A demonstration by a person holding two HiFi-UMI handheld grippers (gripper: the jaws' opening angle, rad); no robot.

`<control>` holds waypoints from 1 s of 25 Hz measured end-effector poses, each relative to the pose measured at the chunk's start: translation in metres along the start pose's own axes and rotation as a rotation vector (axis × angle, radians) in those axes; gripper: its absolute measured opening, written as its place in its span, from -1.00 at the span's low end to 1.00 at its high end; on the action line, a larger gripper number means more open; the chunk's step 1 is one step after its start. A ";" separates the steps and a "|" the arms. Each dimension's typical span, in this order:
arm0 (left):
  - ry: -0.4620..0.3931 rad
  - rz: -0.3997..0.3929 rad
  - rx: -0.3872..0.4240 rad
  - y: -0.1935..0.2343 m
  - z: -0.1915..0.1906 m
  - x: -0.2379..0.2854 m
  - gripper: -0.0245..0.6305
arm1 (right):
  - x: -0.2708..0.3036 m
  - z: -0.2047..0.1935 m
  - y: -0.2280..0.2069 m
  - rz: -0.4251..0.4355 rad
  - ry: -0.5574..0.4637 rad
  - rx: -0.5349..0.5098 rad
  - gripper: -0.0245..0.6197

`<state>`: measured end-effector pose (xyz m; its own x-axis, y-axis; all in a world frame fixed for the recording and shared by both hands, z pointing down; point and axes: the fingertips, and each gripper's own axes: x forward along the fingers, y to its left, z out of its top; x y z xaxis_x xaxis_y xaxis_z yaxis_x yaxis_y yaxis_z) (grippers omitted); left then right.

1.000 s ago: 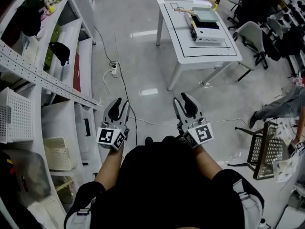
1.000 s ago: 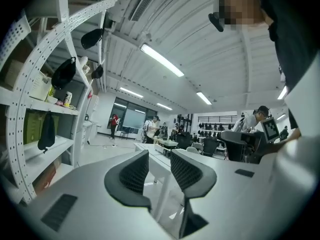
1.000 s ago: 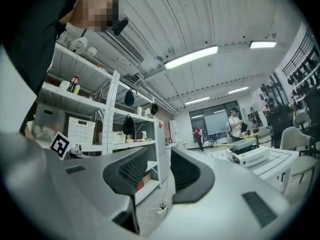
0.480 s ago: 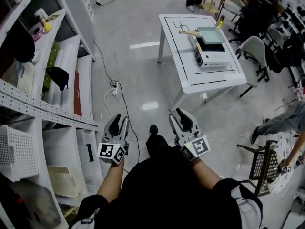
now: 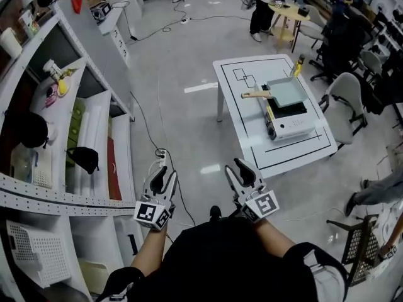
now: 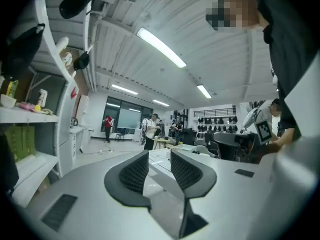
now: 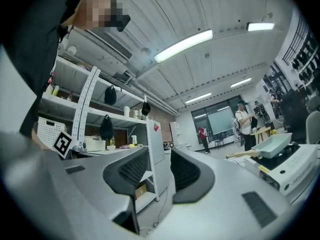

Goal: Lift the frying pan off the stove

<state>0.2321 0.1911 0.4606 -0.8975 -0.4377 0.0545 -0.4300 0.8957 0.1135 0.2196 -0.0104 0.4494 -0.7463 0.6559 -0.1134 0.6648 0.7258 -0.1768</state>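
Note:
A square pale green frying pan point(image 5: 288, 91) with a wooden handle point(image 5: 254, 95) sits on a white portable stove point(image 5: 289, 123) on the white table point(image 5: 252, 129). In the right gripper view the pan point(image 7: 274, 144) and stove point(image 7: 294, 170) show at the far right. My left gripper point(image 5: 161, 181) and right gripper point(image 5: 240, 173) are held level in front of my body, well short of the table. Both are open with nothing between their jaws. In the left gripper view the left gripper point(image 6: 159, 170) frames the far table.
Tall shelving point(image 5: 75, 106) with bins and bags runs along the left. Cables and a power strip point(image 5: 161, 153) lie on the floor. Chairs point(image 5: 345, 109) stand right of the table, a wire basket point(image 5: 359, 247) at lower right. People stand at the back.
I have walked back or turned: the table with the pan now lies further right and lower in the head view. Both grippers kept their pose in front of me.

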 end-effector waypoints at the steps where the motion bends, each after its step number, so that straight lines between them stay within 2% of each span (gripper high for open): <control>1: -0.003 -0.008 0.013 0.007 0.004 0.012 -0.51 | 0.012 -0.001 -0.009 -0.002 0.001 -0.001 -0.49; 9: -0.007 0.000 0.004 0.066 0.020 0.085 -0.51 | 0.089 -0.003 -0.056 -0.012 0.020 0.000 -0.49; 13: -0.019 -0.004 0.013 0.102 0.024 0.121 -0.50 | 0.128 -0.001 -0.074 -0.020 -0.001 -0.004 -0.48; 19: -0.041 -0.030 -0.011 0.181 0.033 0.185 -0.49 | 0.203 -0.011 -0.099 -0.090 0.032 -0.031 -0.47; 25: -0.044 -0.074 -0.017 0.268 0.061 0.238 -0.49 | 0.306 -0.001 -0.107 -0.129 0.032 -0.057 -0.47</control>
<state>-0.1031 0.3313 0.4433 -0.8668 -0.4986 0.0014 -0.4940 0.8593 0.1325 -0.0803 0.1130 0.4342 -0.8246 0.5623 -0.0620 0.5652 0.8143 -0.1323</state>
